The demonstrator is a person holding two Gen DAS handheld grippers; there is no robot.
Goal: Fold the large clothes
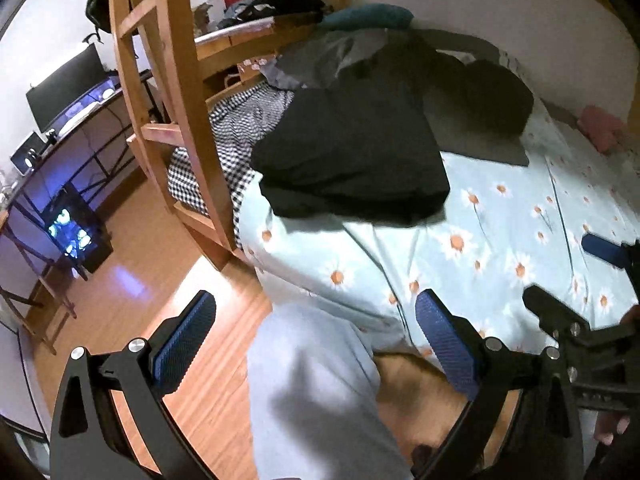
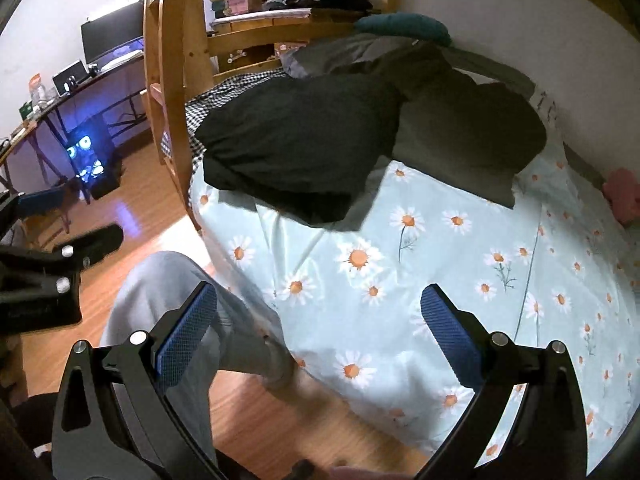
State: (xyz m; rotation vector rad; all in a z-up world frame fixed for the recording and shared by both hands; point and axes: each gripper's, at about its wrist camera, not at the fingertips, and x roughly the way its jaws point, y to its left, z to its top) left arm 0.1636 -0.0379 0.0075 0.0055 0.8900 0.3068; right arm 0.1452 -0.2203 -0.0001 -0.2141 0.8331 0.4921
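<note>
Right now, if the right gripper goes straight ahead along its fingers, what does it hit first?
Probably the pale blue daisy-print bedsheet, which fills the gap ahead of the open right gripper; the folded black garment lies farther on. Depth unclear.

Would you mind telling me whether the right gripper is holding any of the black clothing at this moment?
No, the right gripper is open with nothing between its blue pads, and the black garment lies apart from it, farther up the daisy-print sheet.

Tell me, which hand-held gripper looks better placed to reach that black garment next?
Probably the left hand-held gripper: the black garment lies toward the ladder side, the left. Both are open and empty, back from the bed.
</note>
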